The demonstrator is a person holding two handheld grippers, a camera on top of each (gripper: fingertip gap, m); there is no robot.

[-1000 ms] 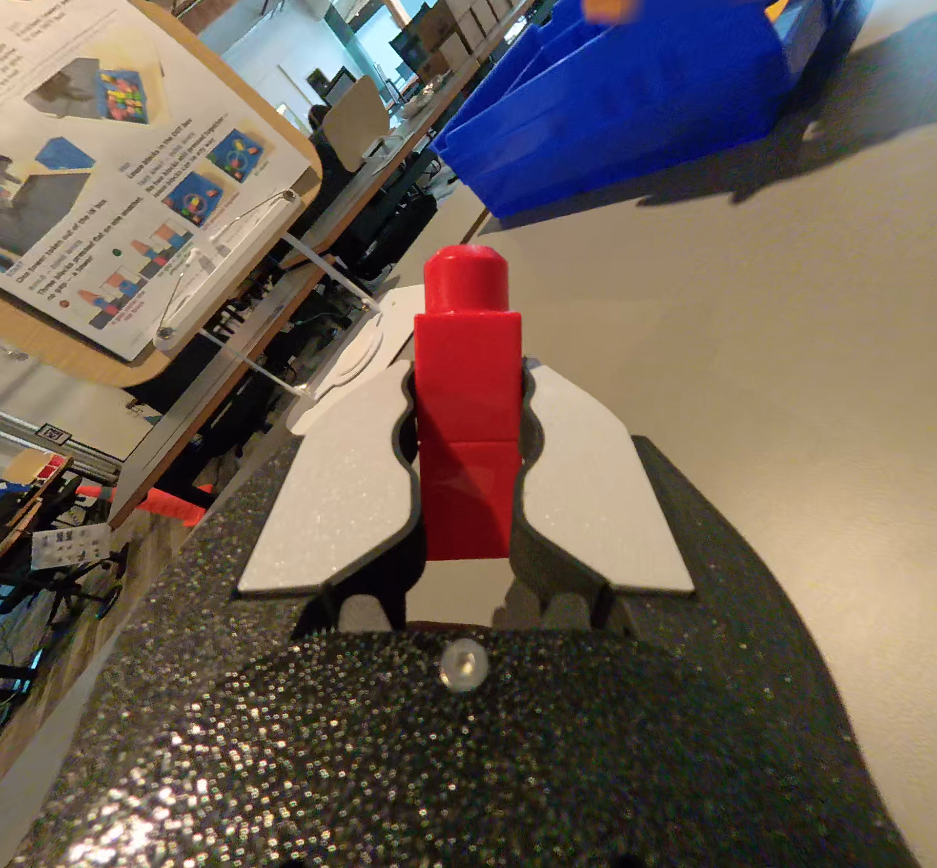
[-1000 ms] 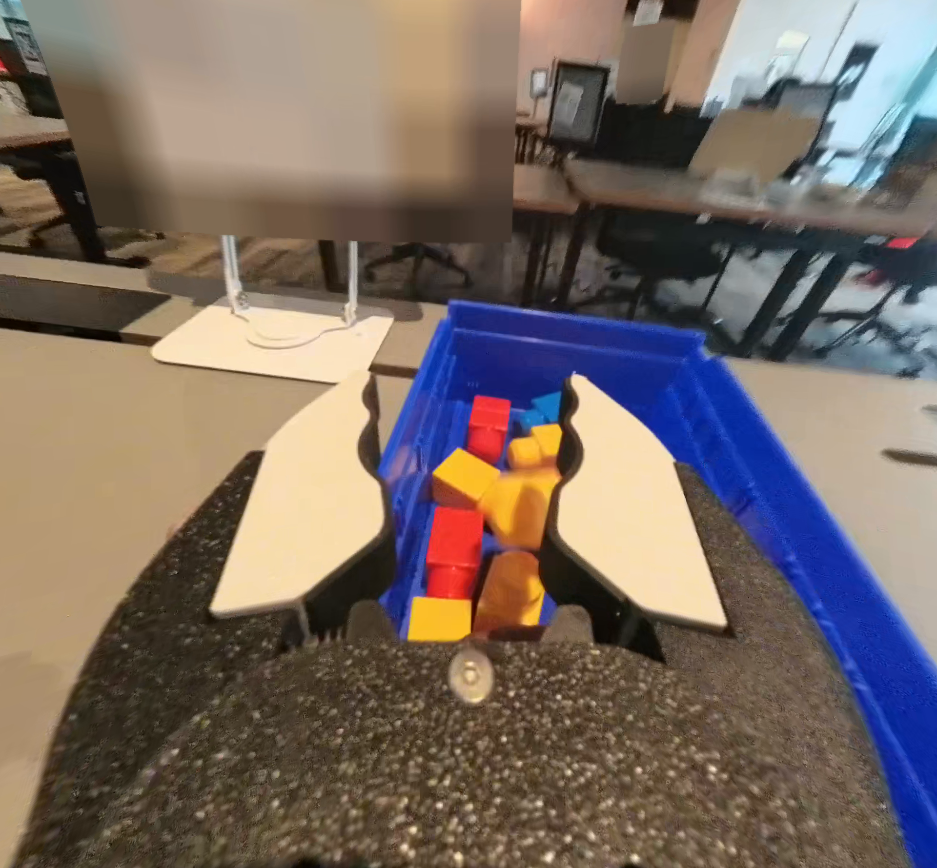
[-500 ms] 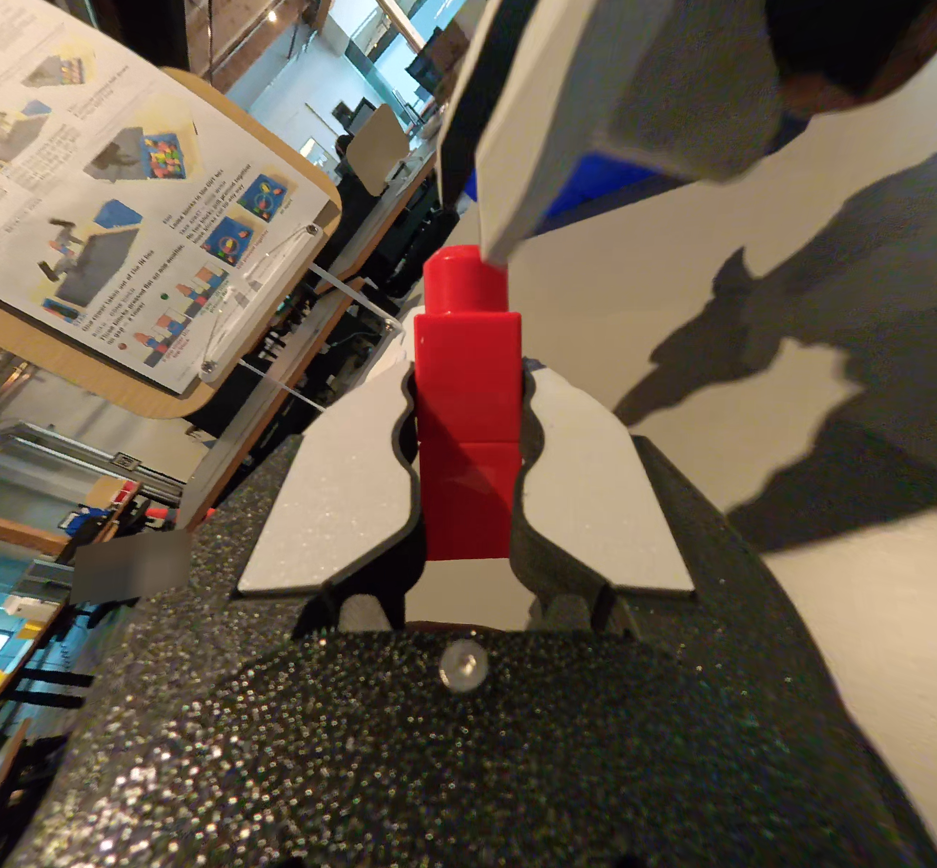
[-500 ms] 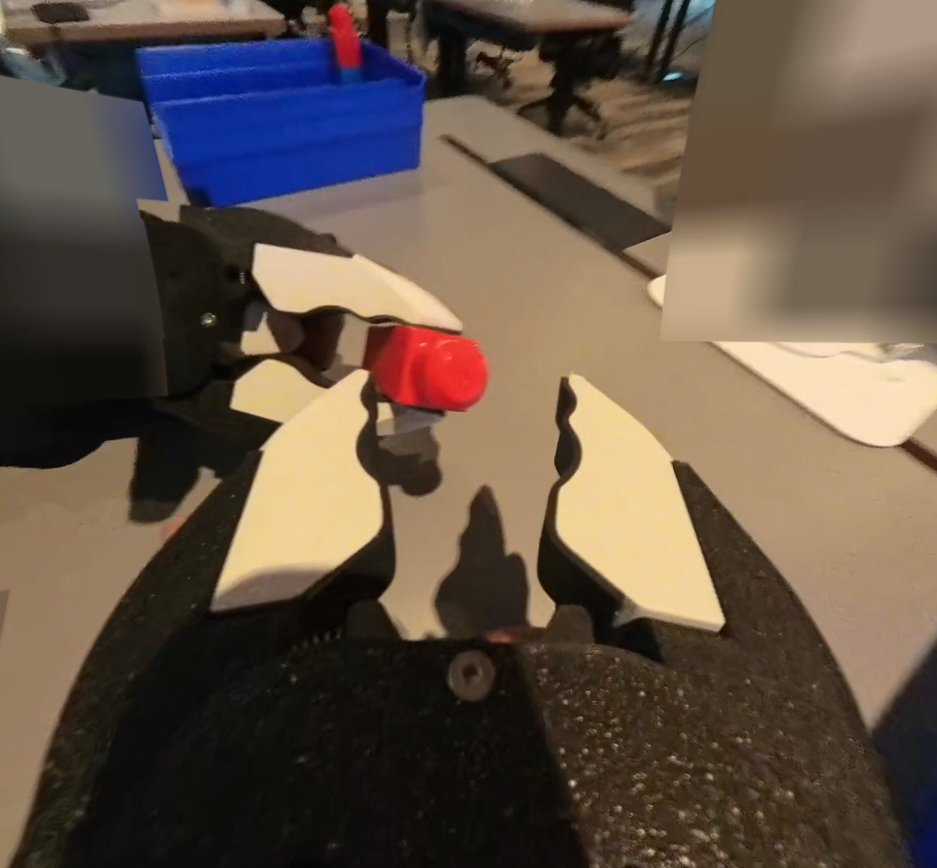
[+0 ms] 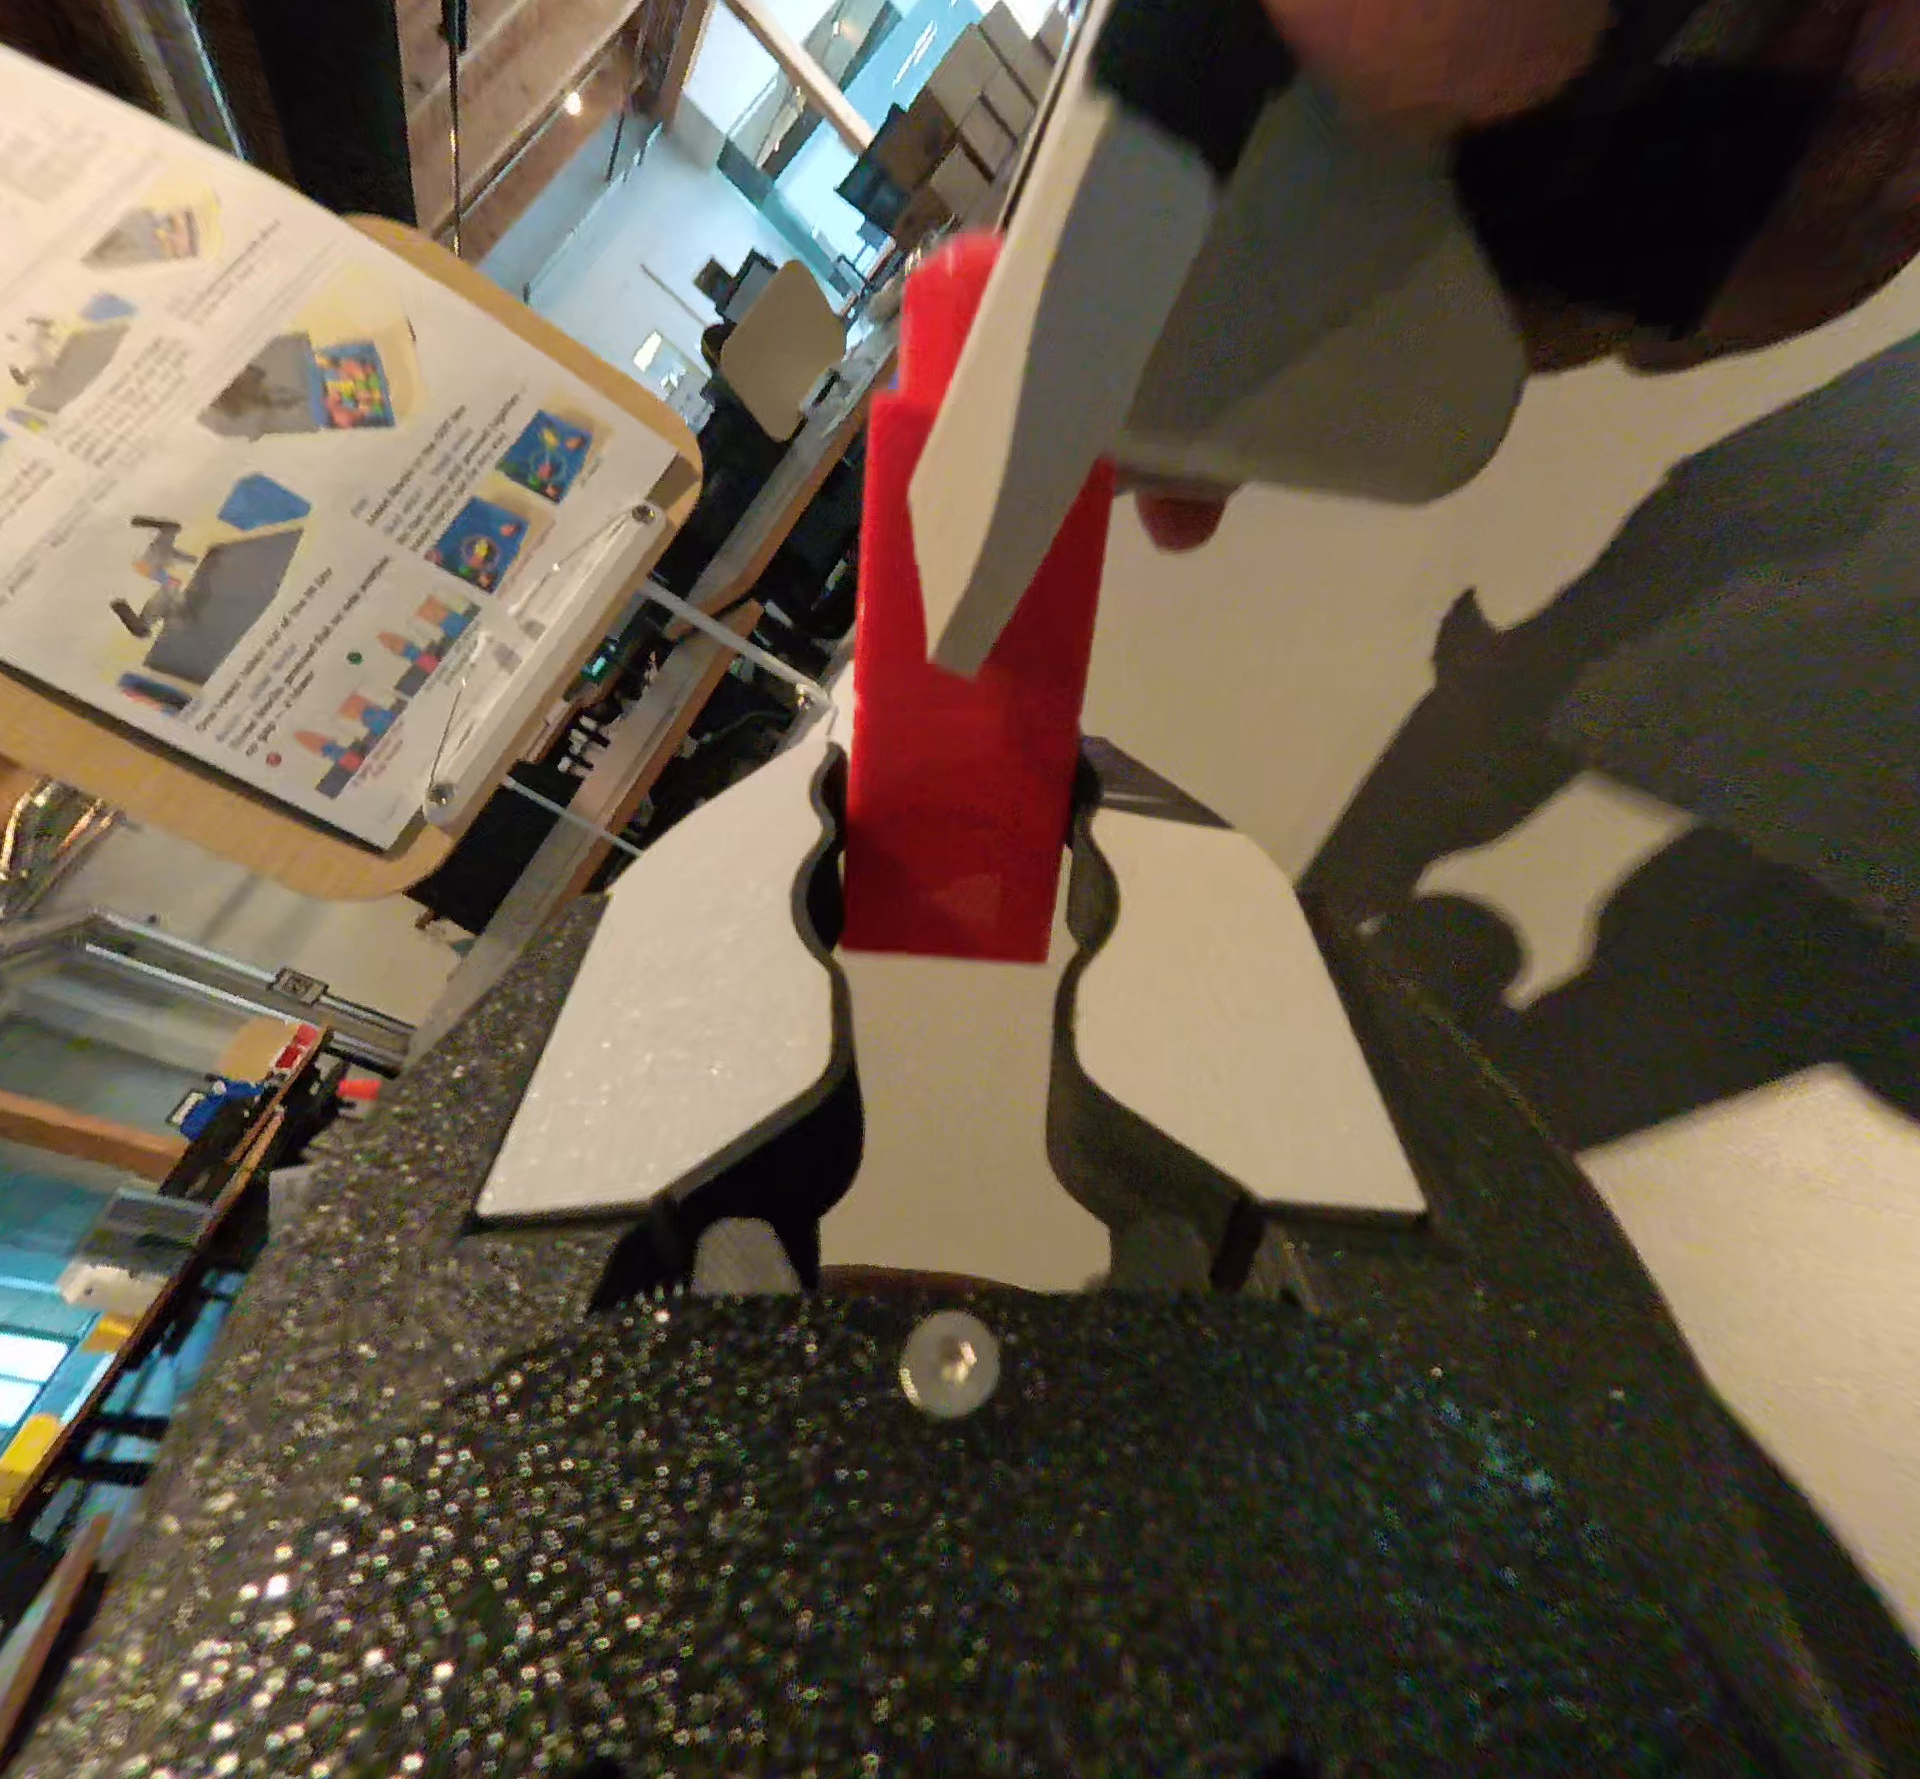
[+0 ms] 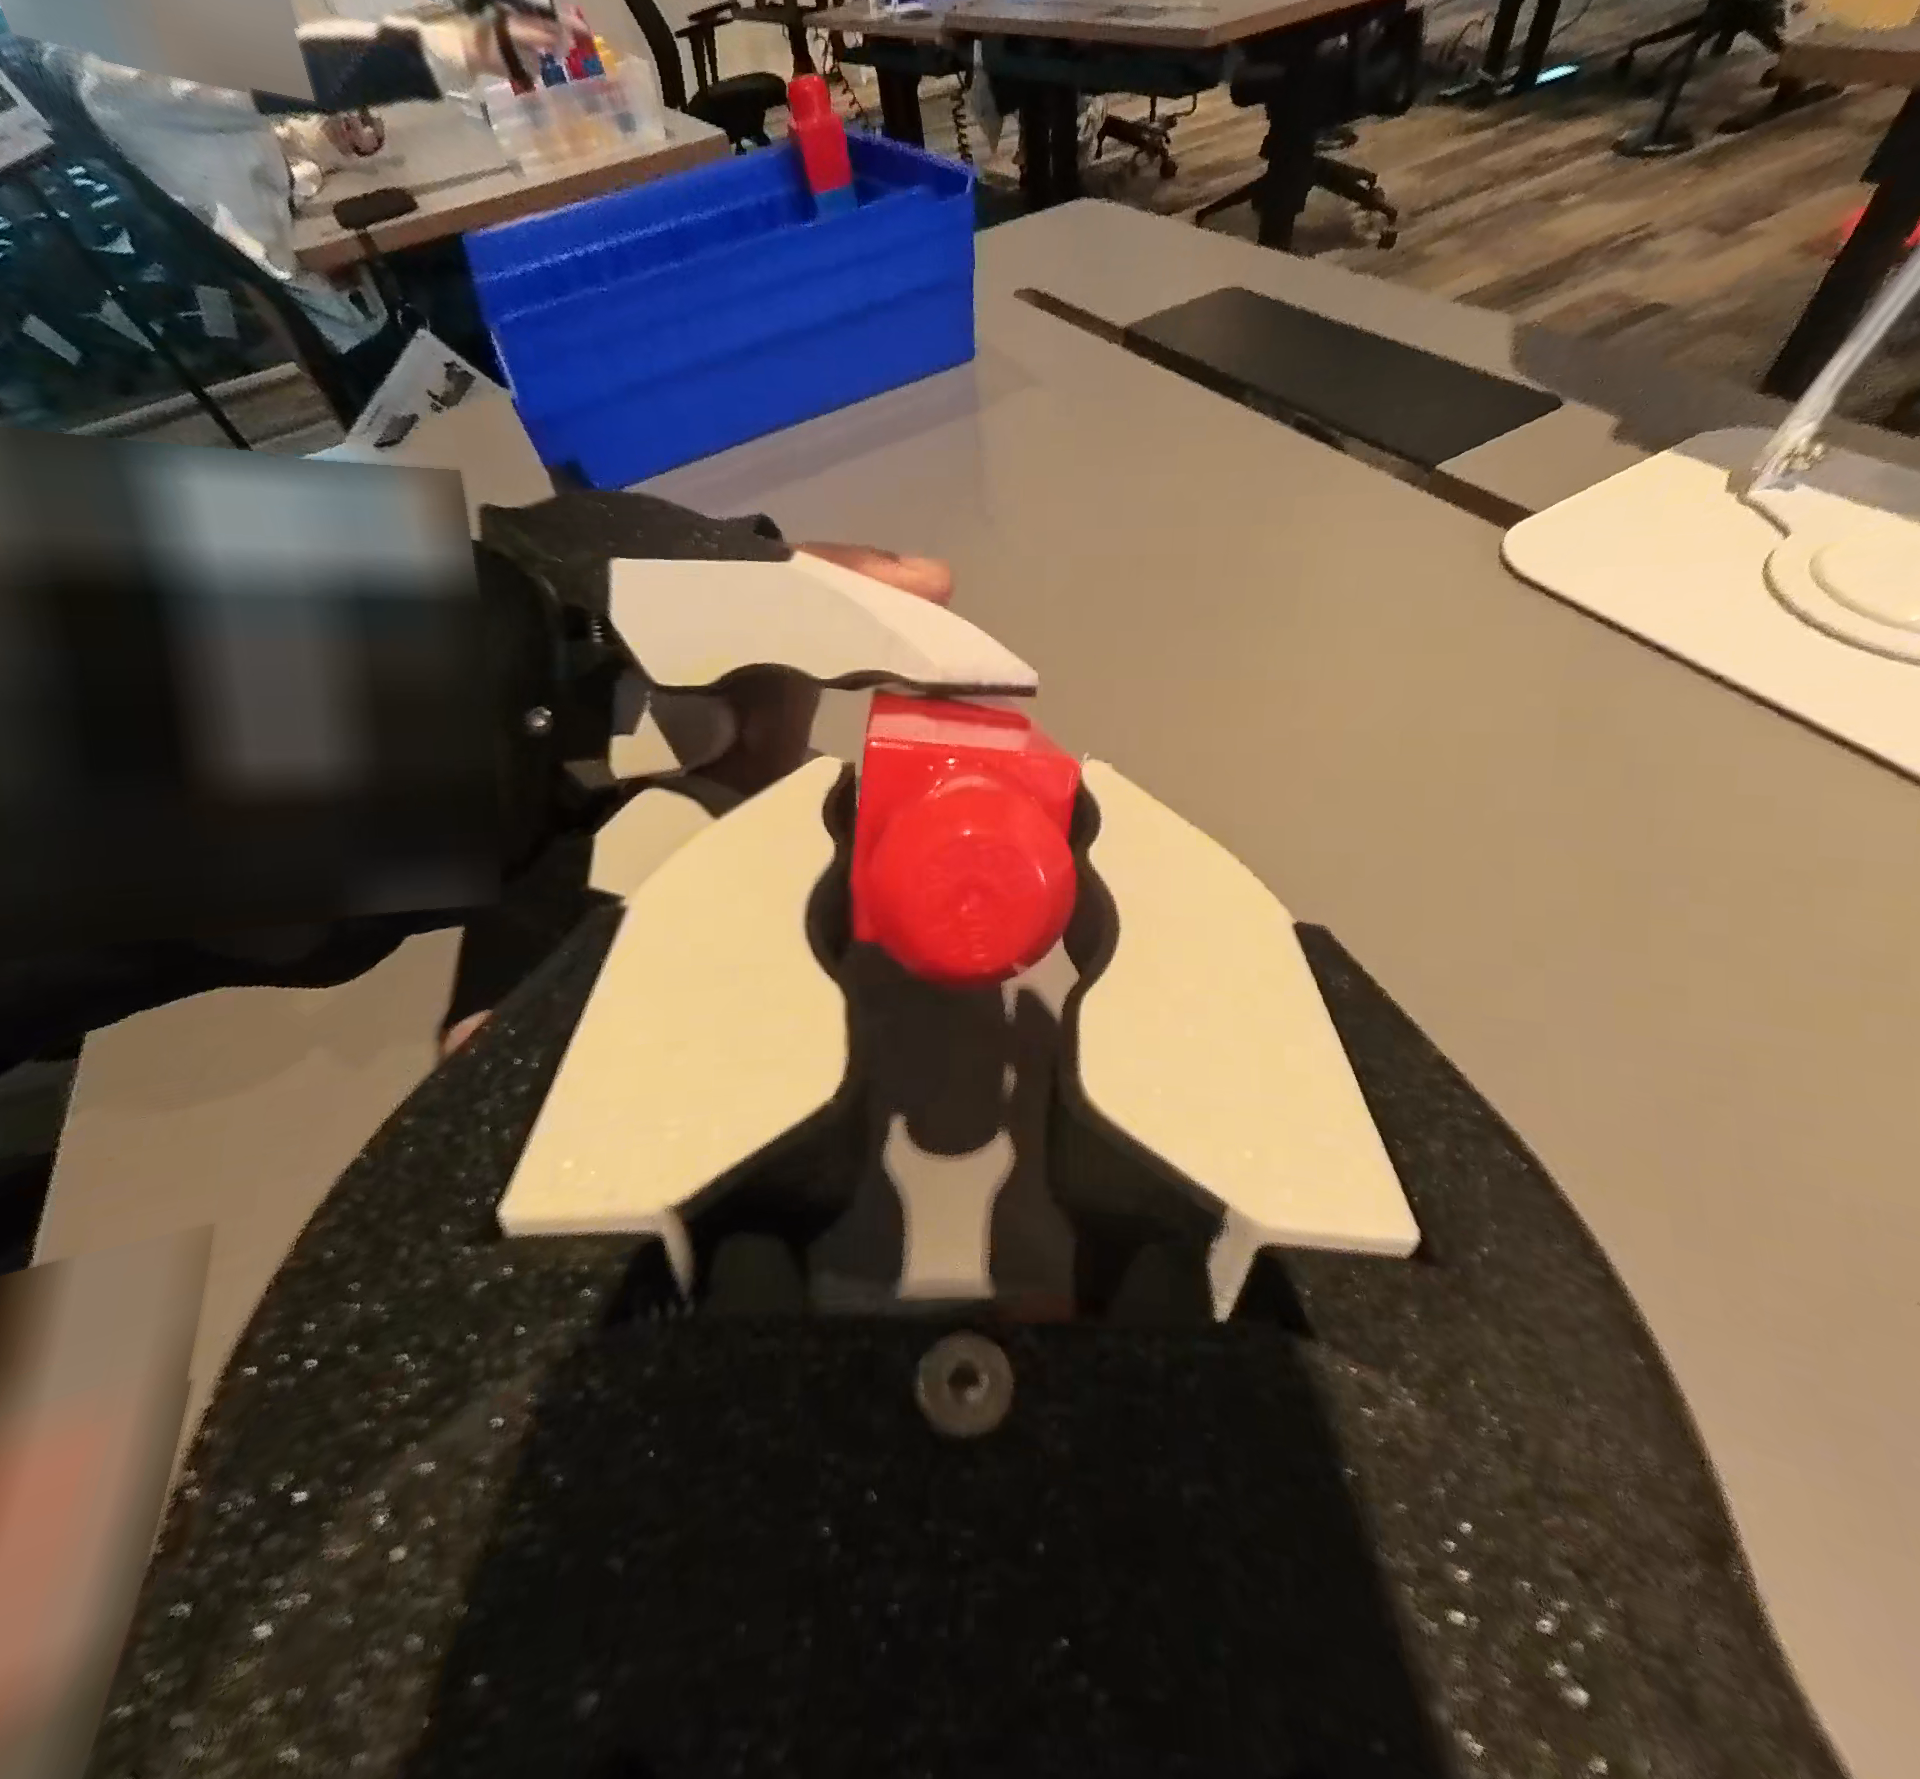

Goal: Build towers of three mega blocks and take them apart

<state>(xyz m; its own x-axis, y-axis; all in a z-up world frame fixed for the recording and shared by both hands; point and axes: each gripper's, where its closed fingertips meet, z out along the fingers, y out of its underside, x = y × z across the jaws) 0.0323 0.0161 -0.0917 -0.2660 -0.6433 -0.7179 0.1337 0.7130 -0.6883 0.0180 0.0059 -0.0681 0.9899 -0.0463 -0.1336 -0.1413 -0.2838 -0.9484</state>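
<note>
A stack of red mega blocks (image 5: 966, 773) lies between both grippers above the grey table (image 6: 1351, 794). My left gripper (image 5: 956, 846) is shut on its lower end, right at the fingertips. My right gripper (image 6: 961, 794) is shut on the top red block (image 6: 961, 877), whose round stud faces the right wrist camera. In the left wrist view the right gripper (image 5: 1049, 576) comes in from the upper right and covers the stack's upper part. In the right wrist view the left gripper (image 6: 935, 721) reaches in from the left, with one finger (image 6: 821, 628) on the block's far side.
A blue bin (image 6: 727, 327) stands at the back left of the table with a red and blue tower (image 6: 821, 140) upright in it. A white stand base (image 6: 1714, 566) is at the right and a black pad (image 6: 1340, 379) behind. An instruction board (image 5: 312, 482) stands to the left. My two grippers' fingertips are within a few centimetres of each other.
My right gripper left the bin of loose blocks, swung to the left gripper and shut on the stud end of the red stack. The stack now sits farther out in the left fingertips.
</note>
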